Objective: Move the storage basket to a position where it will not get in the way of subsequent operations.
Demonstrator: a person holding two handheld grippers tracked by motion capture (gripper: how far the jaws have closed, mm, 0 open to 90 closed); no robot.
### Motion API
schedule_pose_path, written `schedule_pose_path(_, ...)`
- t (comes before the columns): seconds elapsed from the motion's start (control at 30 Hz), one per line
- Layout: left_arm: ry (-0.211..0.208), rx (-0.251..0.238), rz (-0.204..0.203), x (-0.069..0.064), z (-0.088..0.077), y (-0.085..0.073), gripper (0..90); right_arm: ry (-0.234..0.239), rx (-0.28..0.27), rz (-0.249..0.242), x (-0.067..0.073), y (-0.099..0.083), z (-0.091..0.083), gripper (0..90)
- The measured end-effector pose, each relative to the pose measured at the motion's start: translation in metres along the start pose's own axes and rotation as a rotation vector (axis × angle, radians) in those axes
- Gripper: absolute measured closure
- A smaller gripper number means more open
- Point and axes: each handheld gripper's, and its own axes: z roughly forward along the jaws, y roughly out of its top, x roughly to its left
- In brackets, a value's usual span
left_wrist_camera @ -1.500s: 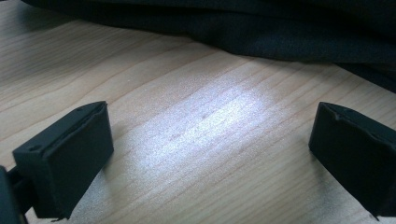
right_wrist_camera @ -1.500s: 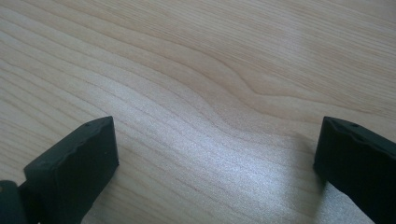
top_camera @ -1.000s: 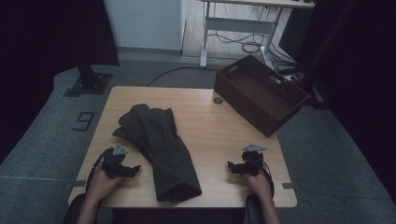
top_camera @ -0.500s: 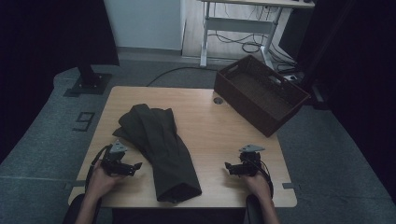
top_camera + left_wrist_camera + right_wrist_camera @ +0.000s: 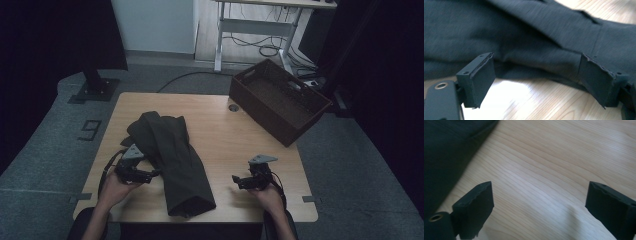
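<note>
Wooden table is bearing dark folded garment lengthwise toward the person, left gripper gaping just beside it, right gripper gaping farther off, both having just been narrowing on nothing.

Black claw bodies carry grey three-cornered plates.

Dark folded garment fills upper frame, nine to three o'clock, creased ridge toward one o'clock. Left gripper jaws apart, just been closing, nothing between them. Pale wood table at six o'clock.
</note>
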Motion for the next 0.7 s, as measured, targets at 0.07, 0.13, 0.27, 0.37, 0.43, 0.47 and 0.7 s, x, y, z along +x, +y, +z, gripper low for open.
schedule_pose_path(0.07,-0.007,0.001,0.012,-0.003,0.002,0.003,14.4,0.019,0.0,-0.006,0.004,0.003,0.001,13.1)
schedule_pose_path(0.13,-0.019,-0.001,0.024,-0.006,0.004,0.007,14.5,0.035,-0.001,-0.013,0.009,0.006,0.003,13.2)
schedule_pose_path(0.27,-0.052,-0.018,0.036,-0.014,0.007,0.012,14.5,0.058,0.002,-0.037,0.019,0.012,0.007,13.3)
schedule_pose_path(0.37,-0.074,-0.021,0.043,-0.018,0.01,0.016,14.5,0.08,0.0,-0.053,0.027,0.016,0.009,13.4)
schedule_pose_path(0.43,-0.08,-0.015,0.05,-0.02,0.012,0.017,14.5,0.091,-0.002,-0.063,0.031,0.019,0.01,13.5)
schedule_pose_path(0.47,-0.082,-0.013,0.051,-0.021,0.014,0.017,14.5,0.097,-0.002,-0.067,0.033,0.021,0.01,13.5)
schedule_pose_path(0.7,-0.098,0.032,0.044,-0.023,0.031,0.009,14.7,0.138,-0.004,-0.09,0.045,0.029,0.012,13.6)
